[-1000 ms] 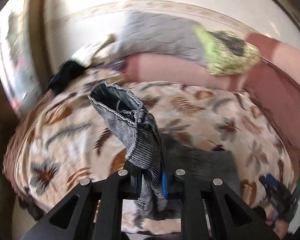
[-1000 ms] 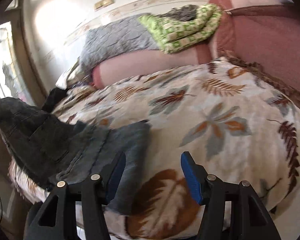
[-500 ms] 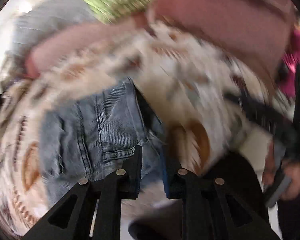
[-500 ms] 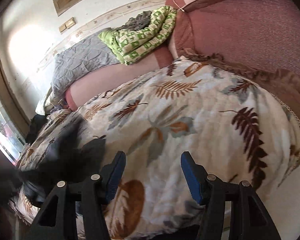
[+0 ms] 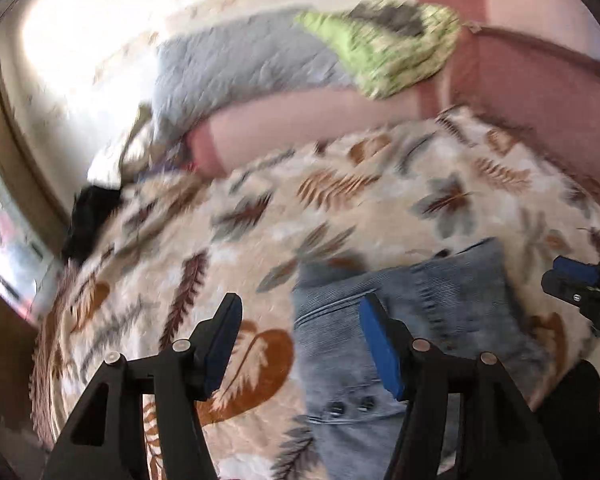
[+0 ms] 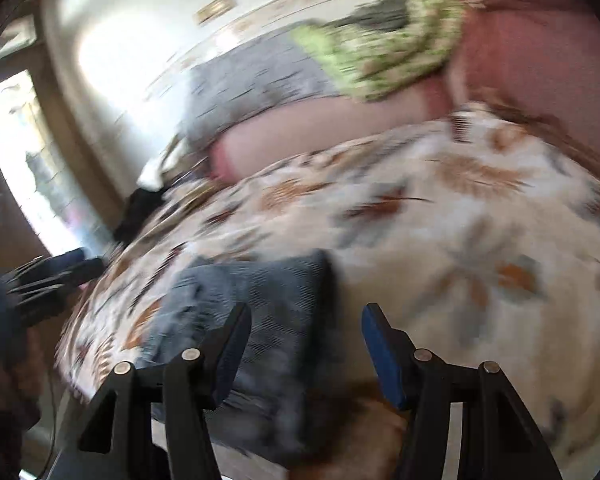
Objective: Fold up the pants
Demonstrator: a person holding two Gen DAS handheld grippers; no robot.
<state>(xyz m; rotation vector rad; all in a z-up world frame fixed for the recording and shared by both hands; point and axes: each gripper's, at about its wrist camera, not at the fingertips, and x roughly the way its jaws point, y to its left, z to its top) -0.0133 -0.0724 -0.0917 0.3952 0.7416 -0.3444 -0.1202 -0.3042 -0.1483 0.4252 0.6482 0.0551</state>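
The blue-grey denim pants (image 5: 404, 320) lie folded in a compact stack on the leaf-print bedspread (image 5: 340, 200). My left gripper (image 5: 300, 344) is open and empty, above the bedspread just left of the stack, its right finger over the denim. In the right wrist view the pants (image 6: 268, 312) lie at lower left. My right gripper (image 6: 306, 344) is open and empty, its left finger over the stack's right edge. The right gripper also shows at the right edge of the left wrist view (image 5: 580, 280). Both views are motion-blurred.
A pink bolster (image 5: 300, 128), a grey quilted pillow (image 5: 240, 64) and a green patterned cloth (image 5: 388, 48) lie at the head of the bed. A dark garment (image 5: 88, 216) sits at the left edge. A reddish-brown headboard (image 5: 540, 80) rises on the right.
My left gripper let go of the pants and opened. The pants went from hanging in it to lying folded on the bedspread. Both grippers have swung and pulled back.
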